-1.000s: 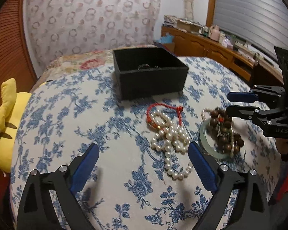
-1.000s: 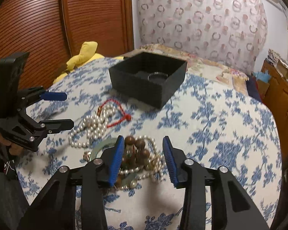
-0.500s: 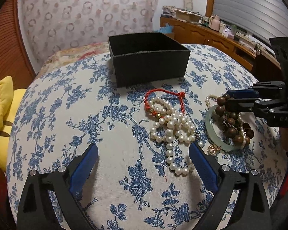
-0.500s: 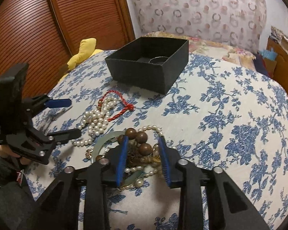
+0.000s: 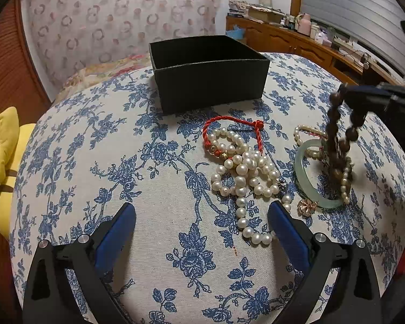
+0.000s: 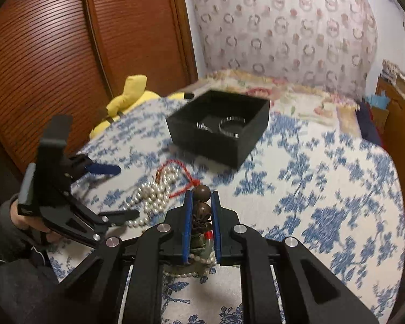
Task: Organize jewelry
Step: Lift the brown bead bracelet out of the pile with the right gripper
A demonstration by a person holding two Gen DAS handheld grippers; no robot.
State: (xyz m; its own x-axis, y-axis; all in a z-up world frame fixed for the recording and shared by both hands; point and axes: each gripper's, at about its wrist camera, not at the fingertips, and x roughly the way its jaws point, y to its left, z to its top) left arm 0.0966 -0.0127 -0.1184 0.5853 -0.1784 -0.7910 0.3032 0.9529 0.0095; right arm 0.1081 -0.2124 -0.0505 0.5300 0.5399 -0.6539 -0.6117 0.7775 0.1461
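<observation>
While our right gripper [image 6: 201,208] has just been closing, its blue pads now pinch the brown bead string [image 6: 202,204], round wooden beads lifted, rest of the strand dangling blurred over the pale green bangle [image 5: 307,174] on the cloth. Our left gripper [image 5: 201,222] hangs w/ jaws wide apart, nothing btwn them, just above the floral blue-on-white tablecloth [image 5: 148,178], woven, matte. Beside its right finger: pearl strand [image 5: 243,172] in a loose heap, glossy round beads, tail touching that fingertip area. Small gold flower piece [image 5: 306,207] next to the bangle. Red braided cord [image 5: 230,124] loops past the pearls. Farther: black square box [image 6: 218,127], open top, felt-like walls, holds two shiny ring-shaped pieces [image 6: 230,126]; can't tell what exactly.
</observation>
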